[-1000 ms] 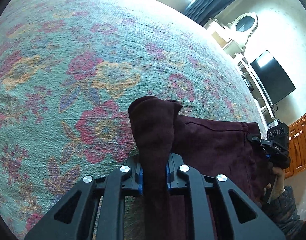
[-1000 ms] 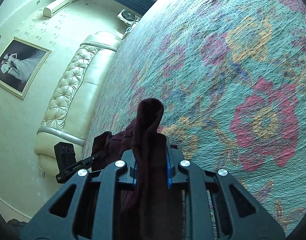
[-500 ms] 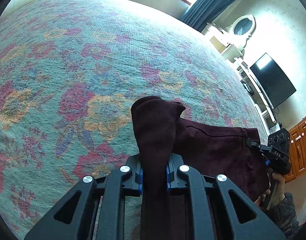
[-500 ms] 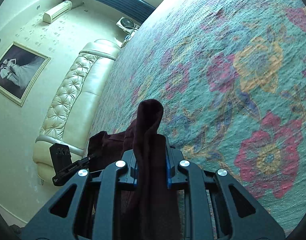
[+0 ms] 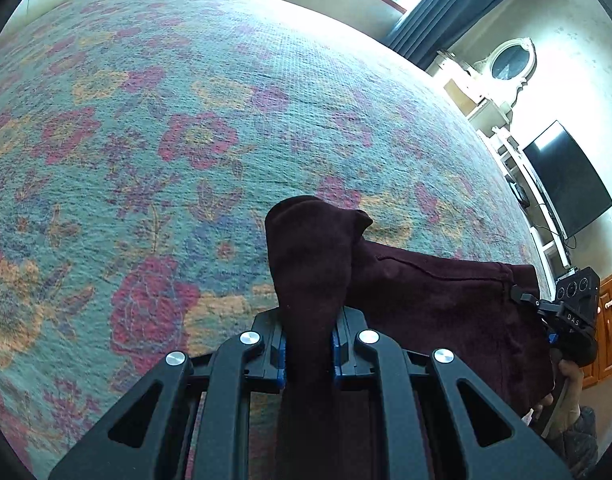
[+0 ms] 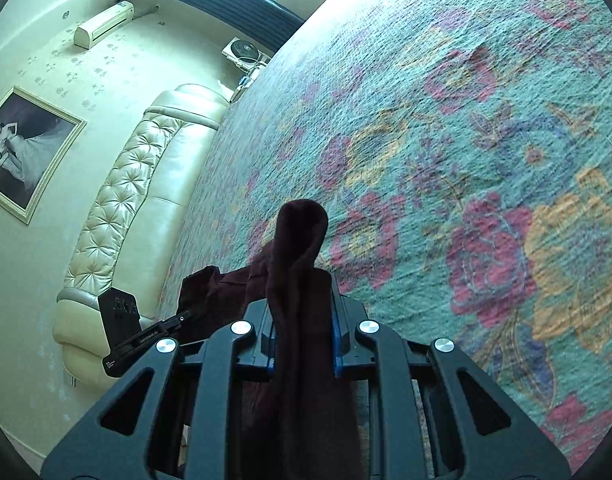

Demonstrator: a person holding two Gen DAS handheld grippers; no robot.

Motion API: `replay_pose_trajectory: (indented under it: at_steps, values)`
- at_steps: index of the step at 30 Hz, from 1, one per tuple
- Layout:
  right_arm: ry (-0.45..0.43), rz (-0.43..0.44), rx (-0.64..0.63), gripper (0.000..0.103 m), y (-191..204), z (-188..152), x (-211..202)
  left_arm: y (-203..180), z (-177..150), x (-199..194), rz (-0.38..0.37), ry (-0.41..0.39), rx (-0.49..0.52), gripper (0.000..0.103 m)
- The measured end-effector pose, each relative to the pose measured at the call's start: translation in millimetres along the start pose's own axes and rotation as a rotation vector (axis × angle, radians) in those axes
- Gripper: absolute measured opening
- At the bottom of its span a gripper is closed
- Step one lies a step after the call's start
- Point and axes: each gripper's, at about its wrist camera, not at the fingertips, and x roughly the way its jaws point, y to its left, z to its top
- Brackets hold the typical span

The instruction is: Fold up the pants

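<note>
The dark maroon pants (image 5: 438,300) hang stretched between my two grippers above the floral bedspread (image 5: 185,140). My left gripper (image 5: 308,344) is shut on one bunched corner of the pants, which sticks out past the fingers. My right gripper (image 6: 303,340) is shut on the other corner of the pants (image 6: 299,248). In the left wrist view the right gripper (image 5: 562,312) shows at the far right, at the fabric's edge. In the right wrist view the left gripper (image 6: 145,332) shows at the lower left.
The bedspread (image 6: 466,140) fills most of both views. A cream tufted headboard (image 6: 145,184) lies to the left in the right wrist view. A television (image 5: 566,176), a white dresser (image 5: 502,80) and wooden cabinets (image 5: 610,320) stand beyond the bed's right side.
Both grippers have risen and moved forward over the bedspread with the pants still held; more of the bed and room shows in both views.
</note>
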Motion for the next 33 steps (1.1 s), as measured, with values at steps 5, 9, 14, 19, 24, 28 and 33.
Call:
replay_pose_trajectory:
  at_steps: [5, 9, 14, 19, 24, 28, 33]
  values:
    - [0.002, -0.011, 0.021, 0.018, -5.3, 16.2, 17.0, 5.3, 14.7, 8.8, 0.000, 0.003, -0.021, 0.016]
    - [0.019, -0.021, 0.048, 0.018, -16.9, 22.5, 29.5, 18.2, 16.1, 23.1, -0.011, 0.034, -0.064, 0.016]
    - [0.035, 0.006, 0.101, 0.018, -35.4, 22.1, 36.7, 29.4, 10.0, 29.0, -0.038, 0.039, -0.086, 0.019]
    - [0.039, 0.040, 0.130, 0.019, -44.5, 20.1, 37.7, 30.3, 8.1, 29.8, -0.054, 0.032, -0.073, 0.021]
    - [0.036, 0.052, 0.136, 0.019, -50.1, 18.5, 36.1, 37.4, 7.8, 32.1, -0.084, 0.021, -0.080, 0.023]
    - [0.035, 0.056, 0.139, 0.019, -53.1, 17.3, 34.4, 42.9, 7.4, 31.3, -0.104, 0.016, -0.084, 0.024]
    - [0.034, 0.063, 0.150, 0.019, -53.5, 17.5, 33.3, 47.6, 8.4, 30.9, -0.117, 0.020, -0.087, 0.025]
